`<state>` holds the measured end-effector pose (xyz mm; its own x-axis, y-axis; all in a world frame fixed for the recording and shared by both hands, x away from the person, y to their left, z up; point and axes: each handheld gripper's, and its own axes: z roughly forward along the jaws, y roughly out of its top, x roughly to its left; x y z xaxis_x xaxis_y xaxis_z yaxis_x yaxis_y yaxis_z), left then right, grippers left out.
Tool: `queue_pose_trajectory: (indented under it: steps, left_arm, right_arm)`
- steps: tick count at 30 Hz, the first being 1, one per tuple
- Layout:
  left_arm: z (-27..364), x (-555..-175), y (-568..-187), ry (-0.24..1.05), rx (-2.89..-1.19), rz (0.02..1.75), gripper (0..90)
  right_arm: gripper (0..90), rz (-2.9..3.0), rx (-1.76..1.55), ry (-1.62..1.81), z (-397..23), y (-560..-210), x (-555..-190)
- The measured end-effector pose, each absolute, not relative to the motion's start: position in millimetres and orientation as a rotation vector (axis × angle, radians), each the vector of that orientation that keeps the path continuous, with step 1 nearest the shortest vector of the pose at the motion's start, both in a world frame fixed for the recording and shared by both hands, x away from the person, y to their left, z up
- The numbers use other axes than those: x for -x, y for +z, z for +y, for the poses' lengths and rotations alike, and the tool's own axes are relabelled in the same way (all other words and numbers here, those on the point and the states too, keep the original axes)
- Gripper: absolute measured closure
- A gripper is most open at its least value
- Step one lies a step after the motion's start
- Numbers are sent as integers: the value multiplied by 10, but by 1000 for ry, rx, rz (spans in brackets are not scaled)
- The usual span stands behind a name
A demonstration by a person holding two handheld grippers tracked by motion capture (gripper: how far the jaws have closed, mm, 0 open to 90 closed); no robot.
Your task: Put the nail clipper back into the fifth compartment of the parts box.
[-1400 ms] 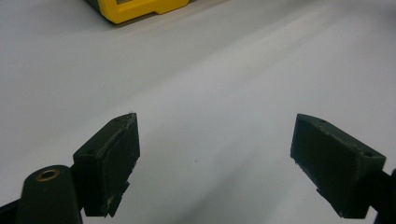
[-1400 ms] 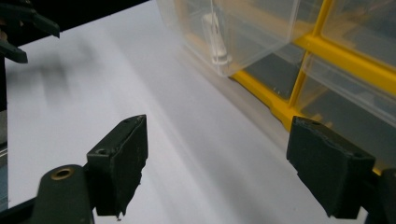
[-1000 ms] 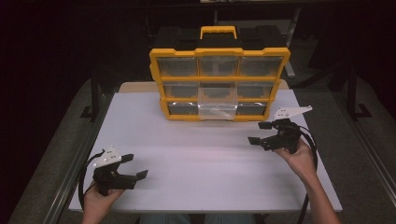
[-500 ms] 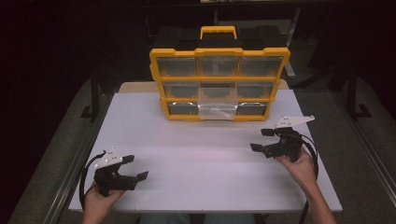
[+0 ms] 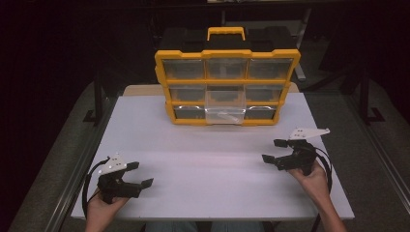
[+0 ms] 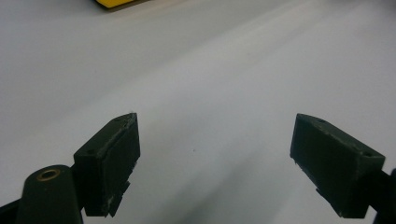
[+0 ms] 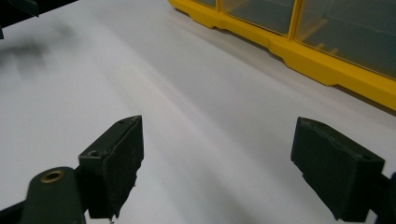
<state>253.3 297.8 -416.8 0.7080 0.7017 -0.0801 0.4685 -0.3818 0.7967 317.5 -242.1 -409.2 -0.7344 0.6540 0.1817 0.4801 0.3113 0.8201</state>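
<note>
A yellow organiser case [image 5: 226, 87] with clear drawers stands upright at the far middle of the white table [image 5: 212, 164]. Its lower middle drawer [image 5: 225, 110] is pulled out toward me. My left gripper [image 5: 140, 175] rests near the front left corner, open, nothing between its jaws [image 6: 215, 158]. My right gripper [image 5: 274, 151] sits at the right side, held by a hand, also open and empty [image 7: 215, 163]. The case's yellow lower edge [image 7: 299, 51] runs across the top of the right gripper view. A yellow corner [image 6: 114, 2] of the case peeks in at the top of the left gripper view.
A black carry case with a yellow handle [image 5: 226, 34] stands behind the organiser. Metal frame rails [image 5: 82, 164] run along the table's left and right sides. Dark floor surrounds the table.
My right gripper has drawn back toward me and slightly lower on the table. The left gripper has barely moved.
</note>
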Motion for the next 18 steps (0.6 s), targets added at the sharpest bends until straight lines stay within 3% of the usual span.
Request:
queue_pose_trajectory:
  steps: [18]
  left_arm:
    - [2960,-2542,-4218,300,-2067,880,161]
  right_arm:
    - [145,2358,-1079,1401,-2525,-4216,-3012]
